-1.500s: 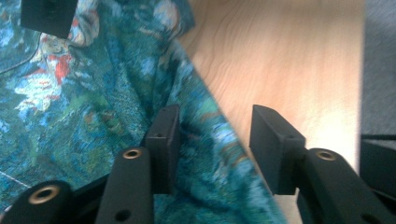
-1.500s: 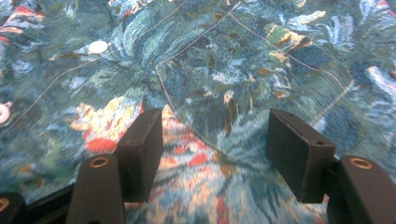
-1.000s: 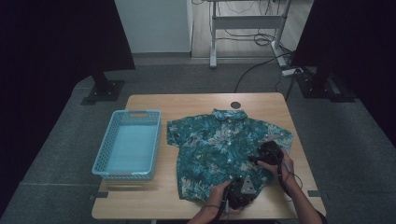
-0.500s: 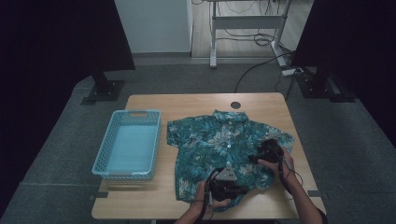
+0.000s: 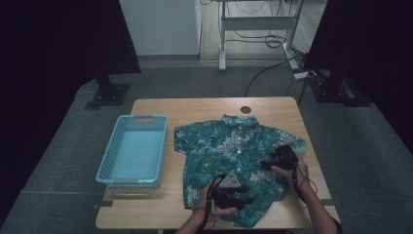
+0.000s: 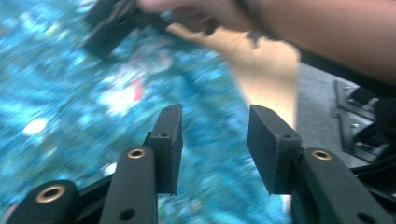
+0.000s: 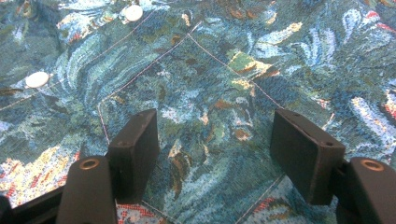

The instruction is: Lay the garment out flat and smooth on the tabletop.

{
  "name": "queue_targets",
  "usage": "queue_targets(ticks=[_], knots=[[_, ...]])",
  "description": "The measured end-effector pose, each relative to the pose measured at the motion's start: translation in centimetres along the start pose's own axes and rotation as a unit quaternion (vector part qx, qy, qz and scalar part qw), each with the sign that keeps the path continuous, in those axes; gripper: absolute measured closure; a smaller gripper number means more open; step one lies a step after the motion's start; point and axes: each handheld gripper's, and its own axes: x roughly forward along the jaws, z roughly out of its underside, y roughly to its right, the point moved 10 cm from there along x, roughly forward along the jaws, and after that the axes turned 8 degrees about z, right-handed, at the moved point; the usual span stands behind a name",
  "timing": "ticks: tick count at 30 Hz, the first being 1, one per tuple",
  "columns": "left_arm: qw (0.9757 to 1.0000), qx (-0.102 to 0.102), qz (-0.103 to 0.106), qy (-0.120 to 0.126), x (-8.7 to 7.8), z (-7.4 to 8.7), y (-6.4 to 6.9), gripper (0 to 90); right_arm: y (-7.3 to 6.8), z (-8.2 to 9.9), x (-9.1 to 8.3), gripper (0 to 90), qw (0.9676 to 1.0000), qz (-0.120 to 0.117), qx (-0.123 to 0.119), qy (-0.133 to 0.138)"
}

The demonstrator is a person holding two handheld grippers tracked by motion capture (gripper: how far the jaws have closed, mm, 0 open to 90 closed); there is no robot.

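We see a shirt (image 5: pixel 229 161) lying flat on the table (image 5: pixel 195 109), with its collar at the far side and its bottom edge near the person. It is green and blue with leaves on it. Our left gripper (image 5: pixel 233 191) hangs over the bottom part of the shirt. Its jaws have just been opening, and now they stand partly apart with nothing between them; in the left gripper view (image 6: pixel 215 144) the shirt (image 6: pixel 70 93) is a blur behind them. Our right gripper (image 5: pixel 281 158) sits over the shirt's right side, by the sleeve. In the right gripper view (image 7: pixel 215 154) its jaws are wide apart and hold nothing, with the shirt's pocket (image 7: pixel 201 102) right below. A blue basket (image 5: pixel 134 152) stands on the table just left of the shirt.
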Motion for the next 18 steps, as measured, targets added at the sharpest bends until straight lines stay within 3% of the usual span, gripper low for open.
queue_targets(ticks=[6,12,18], knots=[[0.9983,-0.014,-0.05,-0.027,-0.2,1.4,-3.1,52.3,-0.4,0.0,-0.7,32.0,0.9998,0.013,-0.012,0.004],[0.9963,-0.028,-0.067,-0.045,0.1,2.7,-4.6,51.7,-1.7,0.6,-4.9,33.0,0.999,-0.004,-0.016,0.042],[0.9949,-0.033,-0.077,-0.056,0.5,3.4,-5.4,50.4,-2.6,3.7,-8.5,34.0,0.9991,-0.012,-0.018,0.038]])
